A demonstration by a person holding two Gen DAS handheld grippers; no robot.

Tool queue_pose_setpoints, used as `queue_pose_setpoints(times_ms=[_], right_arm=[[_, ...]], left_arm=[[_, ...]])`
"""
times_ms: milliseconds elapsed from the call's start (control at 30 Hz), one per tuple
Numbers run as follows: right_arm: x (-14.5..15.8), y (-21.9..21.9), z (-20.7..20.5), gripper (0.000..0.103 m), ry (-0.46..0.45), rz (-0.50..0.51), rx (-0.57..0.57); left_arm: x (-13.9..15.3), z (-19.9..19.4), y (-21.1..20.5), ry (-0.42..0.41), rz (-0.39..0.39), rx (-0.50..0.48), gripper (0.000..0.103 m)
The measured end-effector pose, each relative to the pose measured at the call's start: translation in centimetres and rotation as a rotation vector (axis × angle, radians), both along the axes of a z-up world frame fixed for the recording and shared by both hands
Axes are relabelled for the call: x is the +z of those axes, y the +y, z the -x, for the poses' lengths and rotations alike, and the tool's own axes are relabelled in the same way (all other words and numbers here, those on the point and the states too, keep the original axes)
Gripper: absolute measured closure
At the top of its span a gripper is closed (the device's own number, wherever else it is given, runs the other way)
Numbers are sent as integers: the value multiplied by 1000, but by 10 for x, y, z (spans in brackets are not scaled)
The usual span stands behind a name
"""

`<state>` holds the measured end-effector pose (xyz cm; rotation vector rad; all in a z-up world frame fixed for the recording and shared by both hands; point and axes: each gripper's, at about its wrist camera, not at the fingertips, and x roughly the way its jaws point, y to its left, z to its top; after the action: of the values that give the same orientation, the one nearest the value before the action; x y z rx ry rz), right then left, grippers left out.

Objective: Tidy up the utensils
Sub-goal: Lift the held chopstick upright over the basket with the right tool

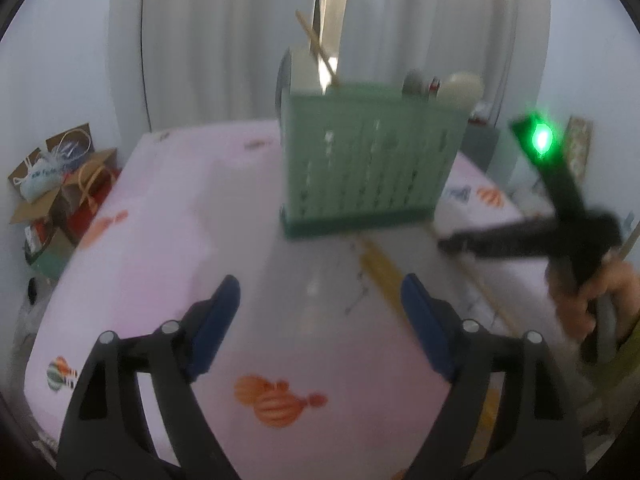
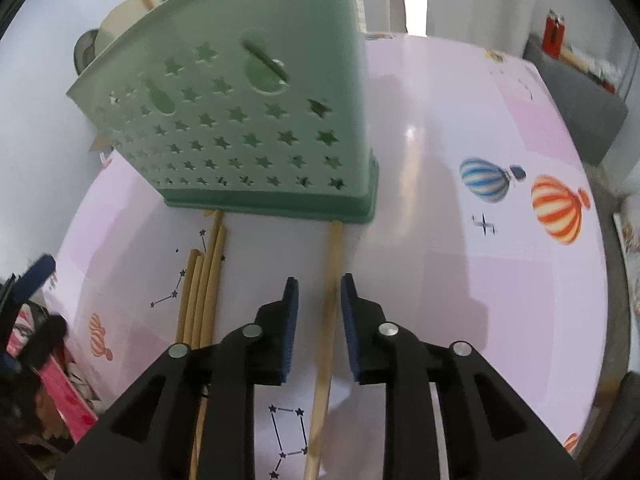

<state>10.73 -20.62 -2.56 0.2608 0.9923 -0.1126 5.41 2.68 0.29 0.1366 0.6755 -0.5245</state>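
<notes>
Only the right wrist view shows the right tongs parted, unclenched, straddling a single pale wooden chopstick on the pink balloon-print worktop, with a bundle of chopsticks lower left. The left tongs gape empty, the green perforated plastic utensil holder beyond them at centre.

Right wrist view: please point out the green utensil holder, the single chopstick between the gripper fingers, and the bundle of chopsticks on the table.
green utensil holder (image 2: 240, 120), right wrist view, on its star-perforated front wall.
single chopstick (image 2: 332, 280), right wrist view, on its shaft ahead of the fingertips.
bundle of chopsticks (image 2: 202, 292), right wrist view, on the middle sticks.
</notes>
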Motion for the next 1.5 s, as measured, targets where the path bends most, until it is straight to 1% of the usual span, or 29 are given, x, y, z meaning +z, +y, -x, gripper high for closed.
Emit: queue_pose_setpoints(times_ms=[100, 167, 200, 233, 367, 467, 567, 700, 800, 900, 1000, 1200, 1300, 1400, 1500], right_arm=[[-2, 7, -5, 79, 14, 41, 12], [-3, 12, -5, 79, 11, 75, 14], [-3, 15, -5, 84, 12, 108, 14], [-3, 18, -4, 94, 11, 127, 12], [0, 21, 2, 96, -4, 115, 8], [15, 22, 14, 96, -42, 80, 2], [38, 18, 30, 96, -104, 46, -3], [80, 9, 57, 96, -229, -2, 3], [108, -4, 72, 96, -319, -47, 8], [145, -5, 83, 96, -428, -66, 24], [174, -6, 77, 96, -502, -50, 48], [226, 1, 73, 96, -648, -54, 101], [259, 1, 67, 96, -752, -39, 108], [281, 1, 55, 96, -817, -44, 104], [291, 3, 41, 96, -859, -24, 91]], left_arm=[[-8, 6, 1, 10, -34, 17, 24], [-6, 5, 2, 3, -47, 30, 22], [-6, 3, 1, -3, -59, 38, 22], [-5, 2, 0, -6, -67, 43, 22], [-5, 0, -3, -6, -84, 44, 22], [-7, 1, -4, -7, -94, 45, 20], [-10, -1, -6, -13, -108, 55, 19], [-12, -3, -9, -8, -115, 58, 17], [-9, -2, -10, -11, -100, 56, 16], [-9, -1, -8, 3, -79, 61, 16], [-10, 1, -8, 15, -65, 53, 15], [-5, 3, -3, -4, -50, 61, 14], [-4, 3, 0, -3, -38, 74, 14], [-3, 4, 3, -5, -35, 82, 14], [-2, 4, 5, -8, -30, 91, 14]])
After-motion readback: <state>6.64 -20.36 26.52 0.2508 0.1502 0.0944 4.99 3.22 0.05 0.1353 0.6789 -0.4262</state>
